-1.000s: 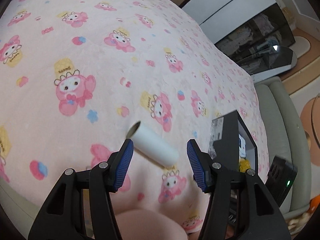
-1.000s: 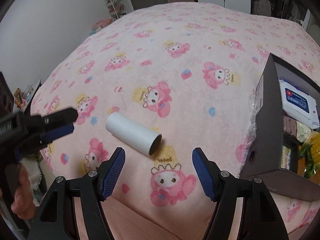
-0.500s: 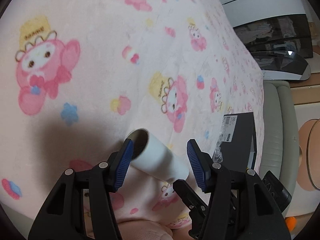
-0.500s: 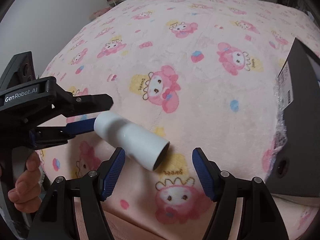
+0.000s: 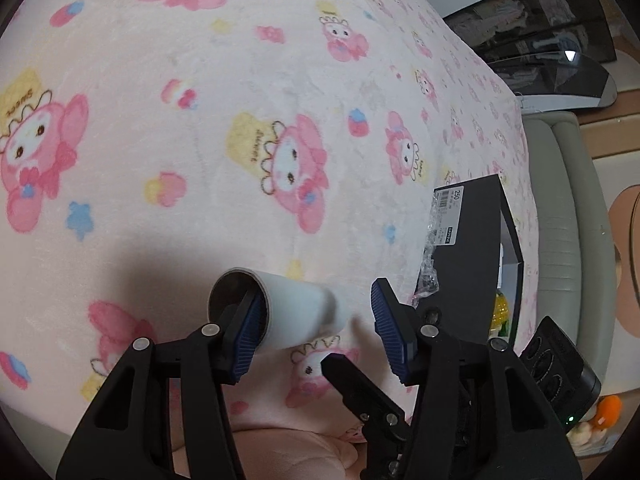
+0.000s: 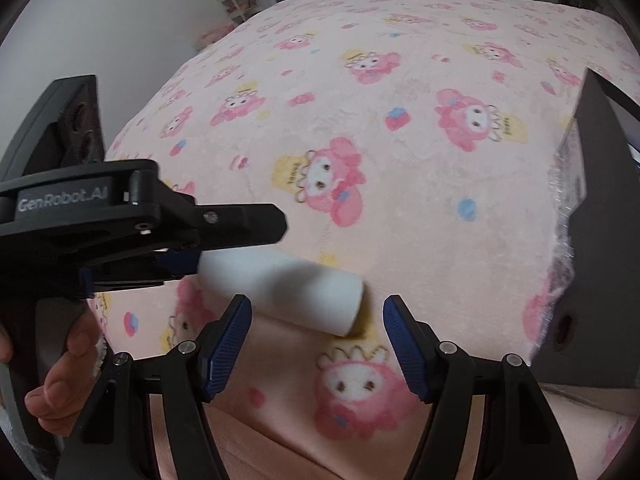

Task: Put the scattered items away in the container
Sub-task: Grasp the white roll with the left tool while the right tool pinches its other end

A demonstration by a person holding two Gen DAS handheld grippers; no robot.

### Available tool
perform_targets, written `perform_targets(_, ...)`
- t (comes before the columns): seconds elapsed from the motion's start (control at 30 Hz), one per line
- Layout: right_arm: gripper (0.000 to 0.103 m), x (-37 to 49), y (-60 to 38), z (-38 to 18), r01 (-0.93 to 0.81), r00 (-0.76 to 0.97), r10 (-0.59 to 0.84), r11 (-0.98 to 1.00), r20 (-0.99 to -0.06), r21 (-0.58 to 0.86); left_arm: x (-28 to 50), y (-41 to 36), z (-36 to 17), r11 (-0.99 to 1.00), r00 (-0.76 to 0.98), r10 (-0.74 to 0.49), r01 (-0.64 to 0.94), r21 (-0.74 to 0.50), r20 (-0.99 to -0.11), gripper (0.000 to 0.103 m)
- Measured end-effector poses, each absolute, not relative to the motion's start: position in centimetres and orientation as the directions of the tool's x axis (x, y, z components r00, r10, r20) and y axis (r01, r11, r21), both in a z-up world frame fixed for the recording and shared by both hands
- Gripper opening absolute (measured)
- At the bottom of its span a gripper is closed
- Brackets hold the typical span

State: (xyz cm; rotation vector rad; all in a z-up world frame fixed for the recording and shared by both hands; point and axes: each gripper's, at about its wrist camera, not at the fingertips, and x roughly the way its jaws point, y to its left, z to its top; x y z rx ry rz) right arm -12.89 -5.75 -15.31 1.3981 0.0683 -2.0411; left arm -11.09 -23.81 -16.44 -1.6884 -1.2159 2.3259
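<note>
A white cardboard roll (image 5: 298,310) lies on the pink patterned blanket (image 5: 240,80). My left gripper (image 5: 316,326) is open, wide apart around the roll; its left finger sits at the roll's open end, seemingly inside the tube. In the right wrist view the roll (image 6: 288,292) lies just beyond my open, empty right gripper (image 6: 316,340), with the left gripper (image 6: 224,236) coming in from the left at the roll's end. The black box (image 5: 472,260) stands to the right.
The black box (image 6: 592,220) holds several items, with crinkled plastic wrap on its side. A grey bed frame edge (image 5: 568,240) and a dark glass cabinet (image 5: 540,20) lie past the blanket on the right. The blanket's front edge is near both grippers.
My left gripper has moved down and forward onto the roll, its left finger reaching the open end. The roll has shifted slightly. My right gripper has edged closer to the roll.
</note>
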Motion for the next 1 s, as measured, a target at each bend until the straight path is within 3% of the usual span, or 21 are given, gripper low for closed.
perform_targets(0.3,0.066,-13.9,-5.1,-17.8,0.503,-0.159,-0.485,-0.789,-0.860,0.352,-10.6,-25.0,-17.0,-0.675,-0.424,0.399,0.464,-0.573,-0.813,0.030)
perform_targets(0.47,0.066,-14.7,-6.7,-18.9,0.516,-0.118,-0.541,-0.750,-0.833,0.414,-10.8,-25.3,-17.6,-0.679,-0.420,0.384,0.475,-0.560,-0.822,0.029)
perform_targets(0.53,0.065,-14.9,-6.7,-19.2,0.506,-0.100,-0.572,-0.734,-0.814,0.454,-10.8,-25.0,-17.5,-0.682,-0.422,0.395,0.459,-0.569,-0.816,0.023)
perform_targets(0.63,0.056,-14.7,-6.2,-18.8,0.503,-0.071,-0.640,-0.685,-0.765,0.527,-10.8,-24.3,-17.1,-0.694,-0.423,0.427,0.413,-0.589,-0.799,0.022)
perform_targets(0.77,0.056,-14.3,-5.3,-17.5,0.507,-0.111,-0.641,-0.694,-0.760,0.512,-10.5,-23.3,-15.8,-0.712,-0.442,0.432,0.367,-0.598,-0.786,0.015)
perform_targets(0.83,0.056,-14.2,-4.4,-17.0,0.489,-0.128,-0.635,-0.708,-0.762,0.509,-10.4,-22.7,-15.3,-0.737,-0.441,0.410,0.355,-0.575,-0.798,0.006)
perform_targets(1.0,0.056,-14.5,-3.0,-15.7,0.468,-0.207,-0.577,-0.768,-0.790,0.438,-10.6,-22.3,-15.0,-0.772,-0.422,0.375,0.350,-0.530,-0.825,0.005)
